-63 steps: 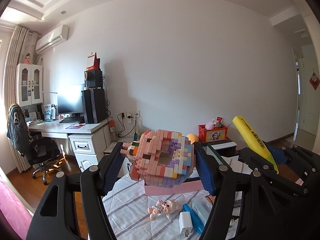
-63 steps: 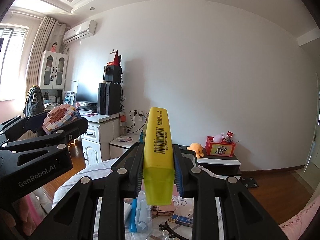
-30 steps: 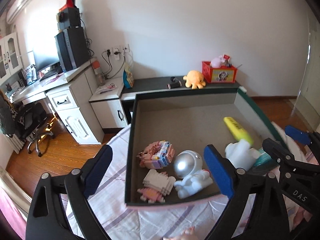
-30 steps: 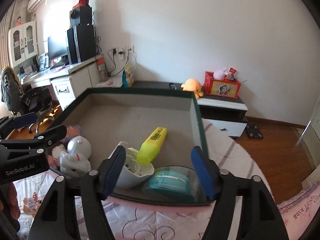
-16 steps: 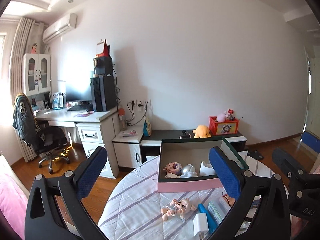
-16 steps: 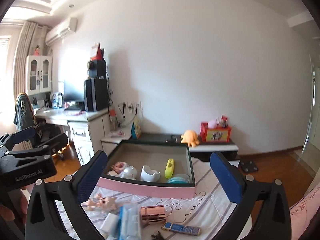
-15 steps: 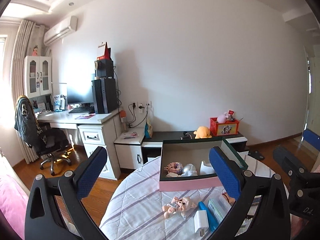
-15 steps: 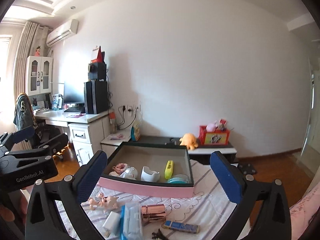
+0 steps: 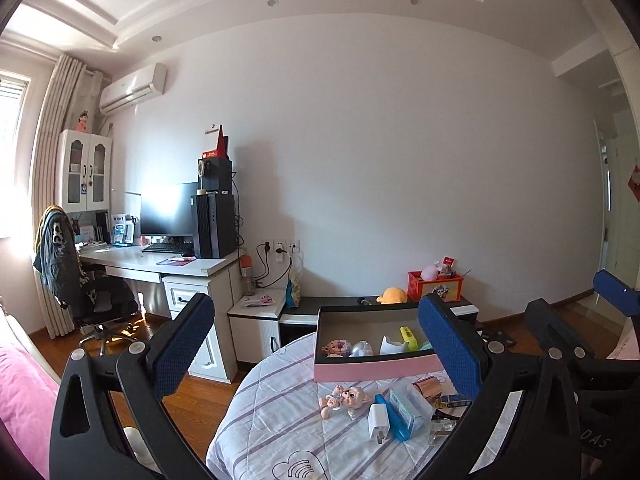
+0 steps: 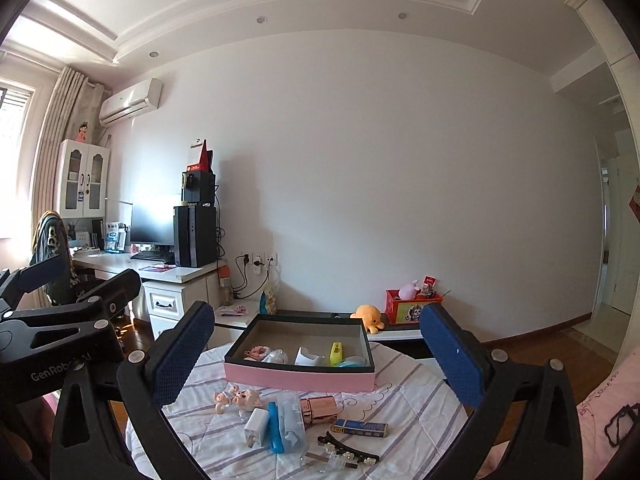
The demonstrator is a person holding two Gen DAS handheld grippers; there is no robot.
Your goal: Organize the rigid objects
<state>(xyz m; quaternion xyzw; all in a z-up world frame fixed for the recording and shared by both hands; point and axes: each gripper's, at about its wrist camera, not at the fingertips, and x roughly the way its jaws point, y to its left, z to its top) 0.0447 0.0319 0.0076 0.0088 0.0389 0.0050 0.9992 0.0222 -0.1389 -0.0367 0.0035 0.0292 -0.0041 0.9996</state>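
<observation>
A pink box (image 10: 300,378) with a dark rim stands on the round table. It holds a block toy (image 10: 256,352), a silver astronaut figure (image 10: 276,357), a white cup (image 10: 309,357), a yellow highlighter (image 10: 336,353) and a teal disc (image 10: 352,361). The box also shows in the left wrist view (image 9: 372,367). My left gripper (image 9: 320,350) is open and empty, held back from the table. My right gripper (image 10: 316,356) is open and empty too. Loose on the cloth are a pig figure (image 10: 240,398), a white charger (image 10: 256,426), a blue item (image 10: 274,428) and a rose-gold case (image 10: 319,408).
The table has a striped cloth (image 10: 408,400). A blue box (image 10: 360,428) and black hair clips (image 10: 348,454) lie near its front. A desk with computer (image 9: 176,256) stands left, a low cabinet (image 9: 360,304) behind the table, and a pink bed edge (image 10: 608,408) at right.
Both grippers let go of the block toy and the highlighter into the box, then pulled up and back from it. In the last half second the views barely shift.
</observation>
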